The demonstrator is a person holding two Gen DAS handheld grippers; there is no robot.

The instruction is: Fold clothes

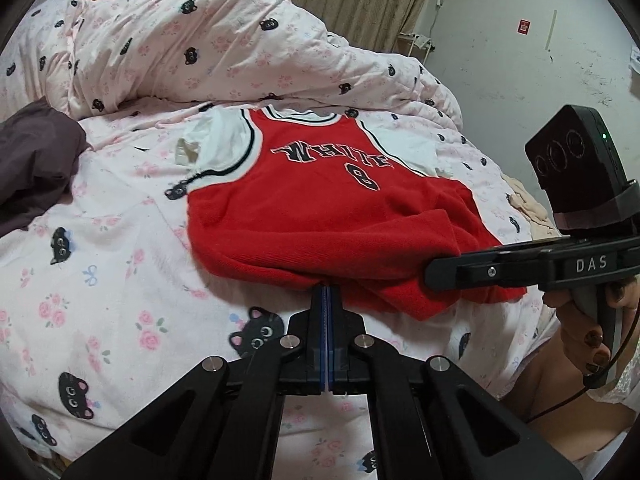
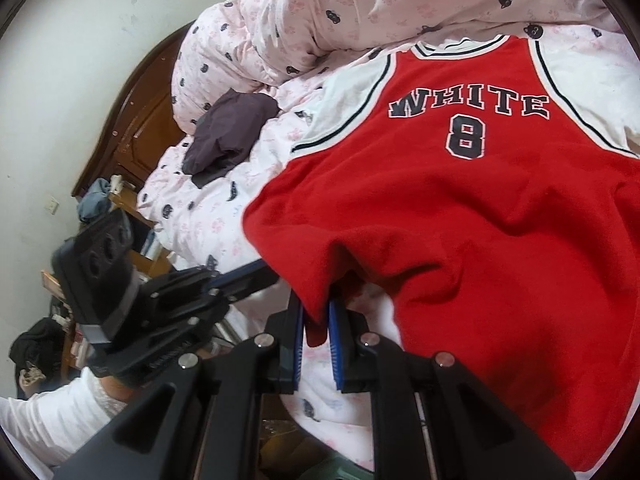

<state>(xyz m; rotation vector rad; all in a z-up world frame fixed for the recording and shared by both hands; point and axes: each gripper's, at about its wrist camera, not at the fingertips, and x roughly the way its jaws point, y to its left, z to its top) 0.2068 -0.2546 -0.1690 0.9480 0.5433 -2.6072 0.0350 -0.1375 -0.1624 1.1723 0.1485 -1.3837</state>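
- Two grippers at the red jersey's [image 1: 320, 208] hem, on the bed [image 1: 100, 280].
- Left gripper [image 1: 327, 292] pressed tight on hem.
- Right gripper [image 2: 316, 320] part-spread around hem fabric.
- Soft, floppy knit; hem corners look best.

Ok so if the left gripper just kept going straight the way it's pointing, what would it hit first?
The red jersey: the left gripper is shut at its near hem, so going on would push into that fabric, probably bunching it on the bedcover.
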